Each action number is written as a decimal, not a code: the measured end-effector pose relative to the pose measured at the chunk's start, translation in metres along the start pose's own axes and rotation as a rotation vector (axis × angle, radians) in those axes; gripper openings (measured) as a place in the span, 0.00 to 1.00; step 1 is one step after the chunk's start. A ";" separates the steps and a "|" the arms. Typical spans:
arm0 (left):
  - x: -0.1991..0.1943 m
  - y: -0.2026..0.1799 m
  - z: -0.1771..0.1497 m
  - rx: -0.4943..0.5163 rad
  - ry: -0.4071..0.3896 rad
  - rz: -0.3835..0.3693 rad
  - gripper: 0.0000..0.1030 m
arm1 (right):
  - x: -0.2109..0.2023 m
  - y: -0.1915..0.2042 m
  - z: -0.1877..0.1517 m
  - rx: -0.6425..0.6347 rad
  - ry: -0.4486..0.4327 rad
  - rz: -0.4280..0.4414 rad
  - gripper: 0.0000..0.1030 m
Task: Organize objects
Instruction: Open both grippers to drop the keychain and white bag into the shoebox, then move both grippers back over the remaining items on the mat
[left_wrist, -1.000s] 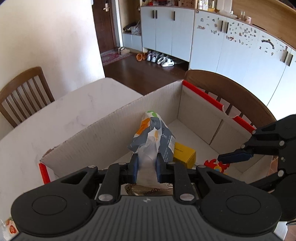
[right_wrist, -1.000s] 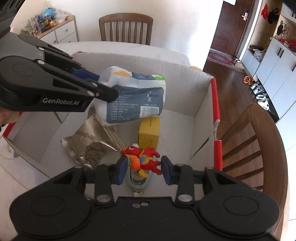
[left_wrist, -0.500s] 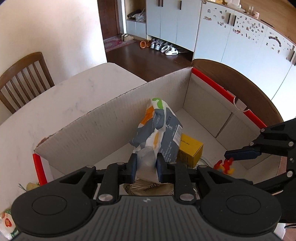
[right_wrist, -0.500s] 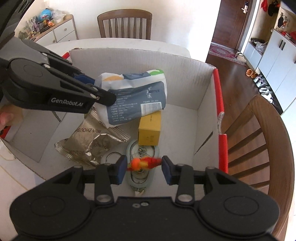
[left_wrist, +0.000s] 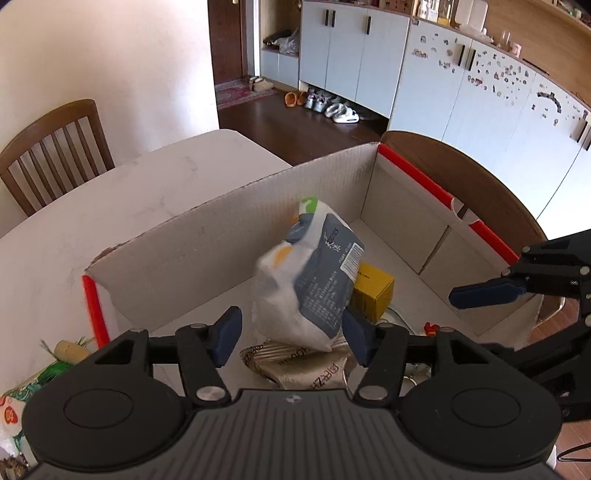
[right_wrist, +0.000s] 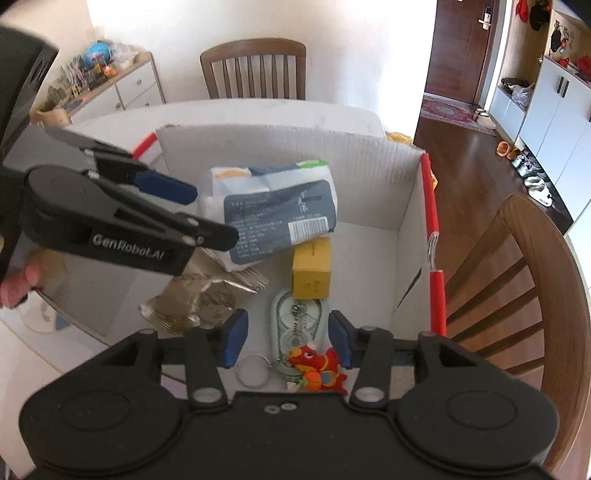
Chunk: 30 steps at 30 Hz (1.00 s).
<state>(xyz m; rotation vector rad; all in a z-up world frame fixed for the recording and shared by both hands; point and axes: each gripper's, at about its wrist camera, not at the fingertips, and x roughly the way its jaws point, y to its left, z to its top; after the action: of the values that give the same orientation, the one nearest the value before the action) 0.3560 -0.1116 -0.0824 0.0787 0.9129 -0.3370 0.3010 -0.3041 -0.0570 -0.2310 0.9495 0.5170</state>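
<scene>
While both tools stand with jaws just opened, the left tool (left_wrist: 291, 338) has let go of the bag (left_wrist: 310, 284), now dropping into the box (left_wrist: 207, 251); below the right tool (right_wrist: 284, 339) lies the toy (right_wrist: 319, 373). Beside the box, packets (left_wrist: 22, 398) wait on the bench (left_wrist: 110, 195).

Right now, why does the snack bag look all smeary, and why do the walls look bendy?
In the left wrist view the snack bag is smeared by motion blur, dropping between the open left gripper pads; the right wrist view shows it sharper. Both fisheye views bow straight lines, like the cardboard box rim.
</scene>
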 end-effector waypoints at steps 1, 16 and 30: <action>-0.004 0.000 -0.001 -0.003 -0.006 0.002 0.58 | -0.004 0.000 0.000 0.006 -0.008 0.005 0.47; -0.072 0.007 -0.024 -0.067 -0.137 -0.014 0.60 | -0.061 0.008 0.002 0.061 -0.122 0.043 0.55; -0.128 0.031 -0.054 -0.084 -0.218 -0.032 0.80 | -0.086 0.051 0.002 0.101 -0.200 0.049 0.69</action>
<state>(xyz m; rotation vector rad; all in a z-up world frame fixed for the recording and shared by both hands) 0.2527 -0.0387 -0.0175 -0.0491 0.7120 -0.3300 0.2356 -0.2870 0.0163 -0.0639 0.7851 0.5252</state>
